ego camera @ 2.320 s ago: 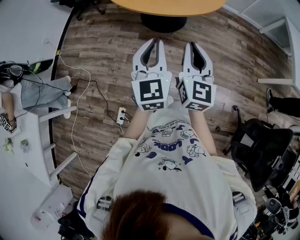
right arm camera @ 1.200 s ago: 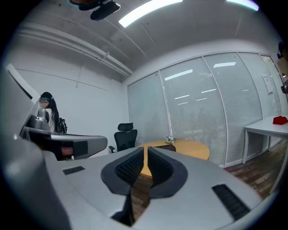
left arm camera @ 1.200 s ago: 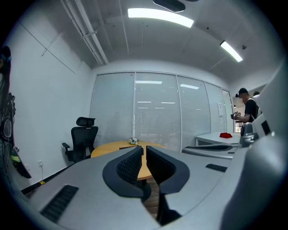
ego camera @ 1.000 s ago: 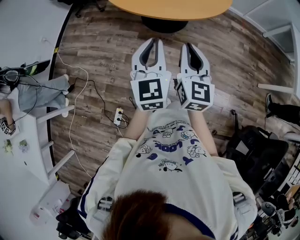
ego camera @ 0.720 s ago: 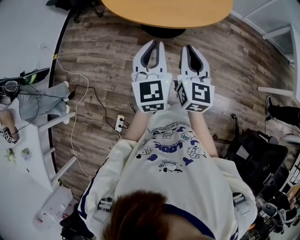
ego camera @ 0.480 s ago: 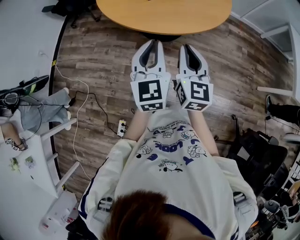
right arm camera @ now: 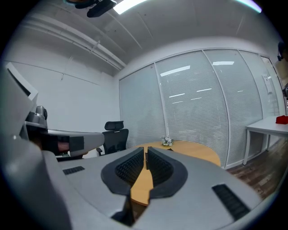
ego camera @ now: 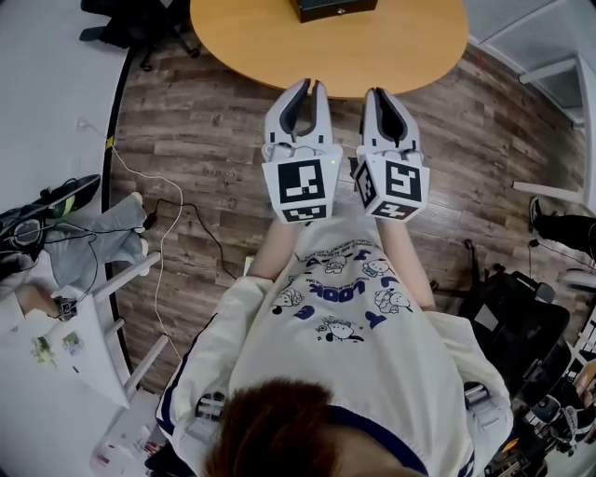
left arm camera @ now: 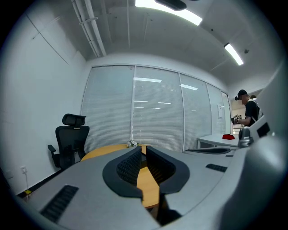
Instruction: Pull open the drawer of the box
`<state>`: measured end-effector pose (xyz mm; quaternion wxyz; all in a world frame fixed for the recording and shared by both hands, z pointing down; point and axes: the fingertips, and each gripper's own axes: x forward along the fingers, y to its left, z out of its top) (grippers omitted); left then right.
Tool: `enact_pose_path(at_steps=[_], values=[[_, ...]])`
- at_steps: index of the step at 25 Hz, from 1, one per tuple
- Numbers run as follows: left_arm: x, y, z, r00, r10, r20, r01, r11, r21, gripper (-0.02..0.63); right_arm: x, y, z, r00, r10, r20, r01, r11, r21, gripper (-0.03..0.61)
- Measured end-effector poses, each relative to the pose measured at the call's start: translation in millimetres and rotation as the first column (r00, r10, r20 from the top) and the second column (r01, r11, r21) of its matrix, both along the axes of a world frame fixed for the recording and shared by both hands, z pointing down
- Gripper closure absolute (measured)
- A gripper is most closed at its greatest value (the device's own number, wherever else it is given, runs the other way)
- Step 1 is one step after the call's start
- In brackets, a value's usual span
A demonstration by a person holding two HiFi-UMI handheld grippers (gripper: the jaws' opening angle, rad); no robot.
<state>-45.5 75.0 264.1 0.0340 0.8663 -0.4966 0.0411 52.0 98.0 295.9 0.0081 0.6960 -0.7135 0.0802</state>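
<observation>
One dark box (ego camera: 333,7) sits on the far part of the single round wooden bench (ego camera: 270,47). It is cut by the head view's top edge and lies well apart from both tools. Left claw (ego camera: 312,87) and right claw (ego camera: 375,91) each have their jaws together, holding nothing.

Judgement: the box is likely rigid and light, so it may slide when pulled. Steady it with one claw and take the drawer by what appears to be a small front knob, though the view is poor.

Count: one box, one bench, two claws.
</observation>
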Motion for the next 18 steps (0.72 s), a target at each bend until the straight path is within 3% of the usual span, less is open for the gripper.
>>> enact_pose_path(at_steps=[18], values=[[-4, -72, 13, 1.000, 0.019, 0.010, -0.018, 0.999, -0.030, 0.571, -4, -72, 20, 1.000, 0.012, 0.019, -0.011, 0.999, -0.051, 0.535]])
